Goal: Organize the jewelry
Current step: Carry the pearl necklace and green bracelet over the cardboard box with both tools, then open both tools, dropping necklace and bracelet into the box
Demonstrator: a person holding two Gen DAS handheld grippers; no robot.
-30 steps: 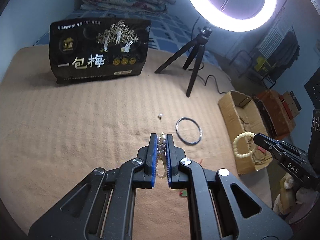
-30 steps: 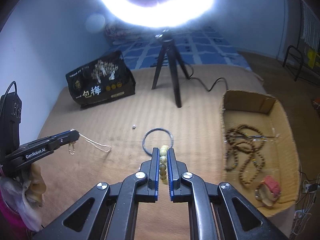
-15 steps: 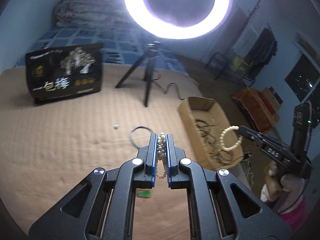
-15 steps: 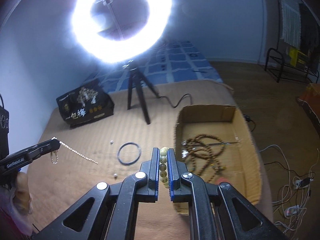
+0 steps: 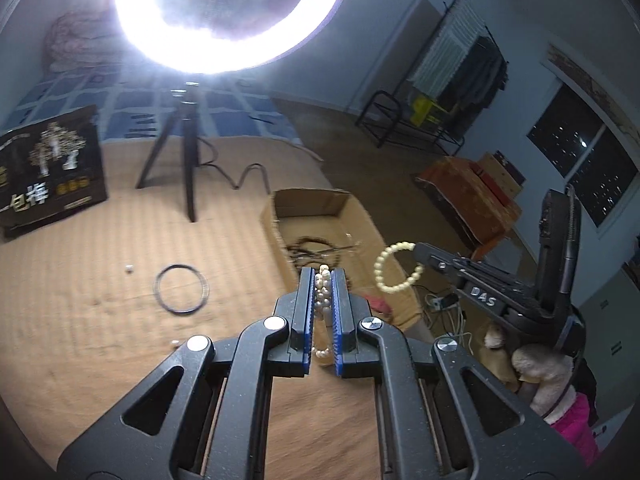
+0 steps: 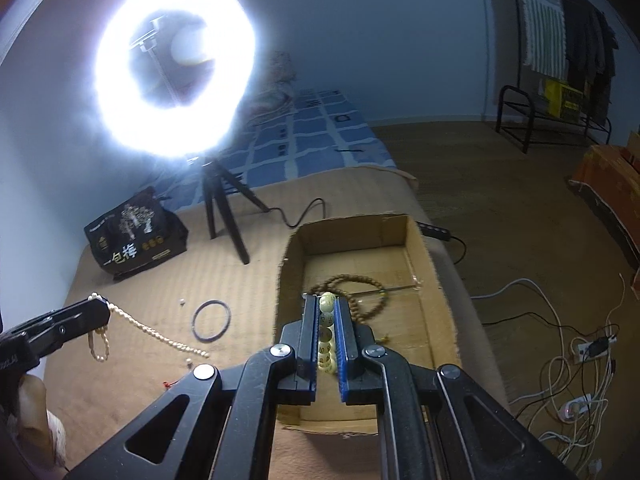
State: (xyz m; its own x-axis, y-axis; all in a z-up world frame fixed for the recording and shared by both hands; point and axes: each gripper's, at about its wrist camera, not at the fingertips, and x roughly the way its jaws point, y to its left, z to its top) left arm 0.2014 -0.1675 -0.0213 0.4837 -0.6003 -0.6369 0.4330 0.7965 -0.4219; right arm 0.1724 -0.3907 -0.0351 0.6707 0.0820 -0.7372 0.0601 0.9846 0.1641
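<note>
My left gripper (image 5: 322, 276) is shut on a white pearl necklace (image 5: 322, 300), held above the tan mat beside the cardboard box (image 5: 310, 200). In the right wrist view the same gripper (image 6: 102, 307) trails the necklace (image 6: 156, 332) down to the mat. My right gripper (image 6: 327, 302) is shut on a cream bead bracelet (image 6: 326, 334) and hovers over the box (image 6: 344, 232). In the left wrist view the bracelet (image 5: 394, 268) hangs from that gripper (image 5: 418, 254). A brown bead necklace (image 6: 360, 292) lies inside the box.
A black bangle (image 6: 211, 319) and loose pearls (image 6: 182, 302) lie on the mat. A ring light on a tripod (image 6: 224, 208) and a black bag (image 6: 134, 236) stand at the back. Cables and power strips (image 6: 576, 352) lie on the floor to the right.
Both grippers have moved right and up, with their jewelry, toward the box. The right gripper is now over the box instead of the bangle.
</note>
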